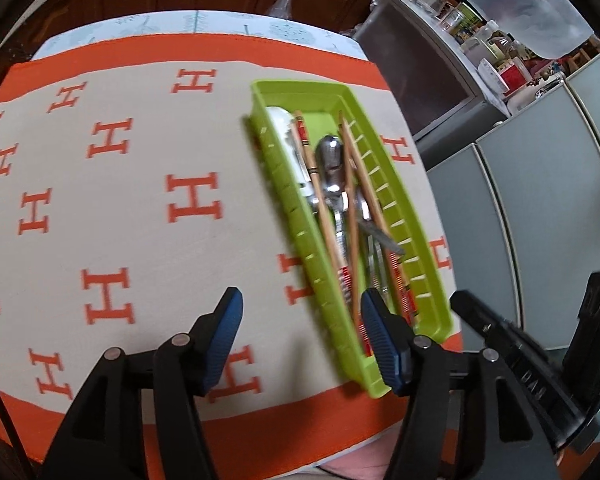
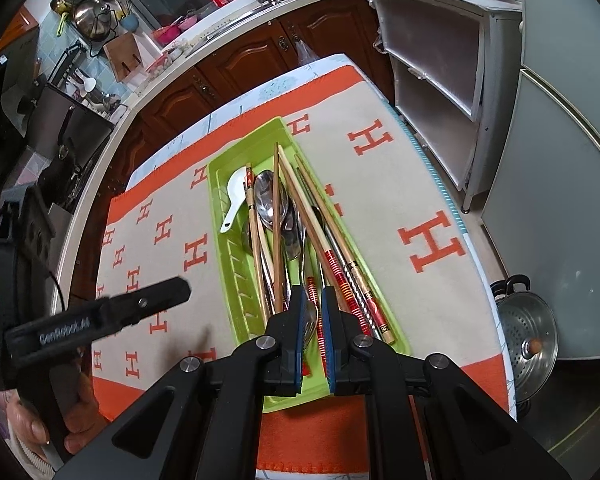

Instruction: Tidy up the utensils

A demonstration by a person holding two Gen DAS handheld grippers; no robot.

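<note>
The green tray (image 2: 240,280) lies lengthwise on the orange-and-beige H-patterned cloth (image 2: 400,184), straight ahead of and under the right gripper (image 2: 312,340), filled with a crossed heap of utensils: wooden chopsticks (image 2: 276,220) with red-banded ends, steel spoons (image 2: 269,198) and a white ceramic spoon (image 2: 235,196) at the far left of the tray. The right wrist view shows that gripper's blue pads nearly pressed together over the tray's near end, with a fork-like metal piece and a red-striped chopstick end seen in the narrow gap; whether the pads pinch them cannot be told. Only this view shows the person's hand (image 2: 60,420) gripping the left tool's handle, off to the left over the cloth. In the left wrist view the left gripper (image 1: 302,340) stands spread with nothing between its pads, the tray (image 1: 284,184) ahead and to its right, its right pad overlapping the tray's near corner. That view is motion-blurred, and alone shows the bare stretch of cloth (image 1: 120,200) left of the tray.
</note>
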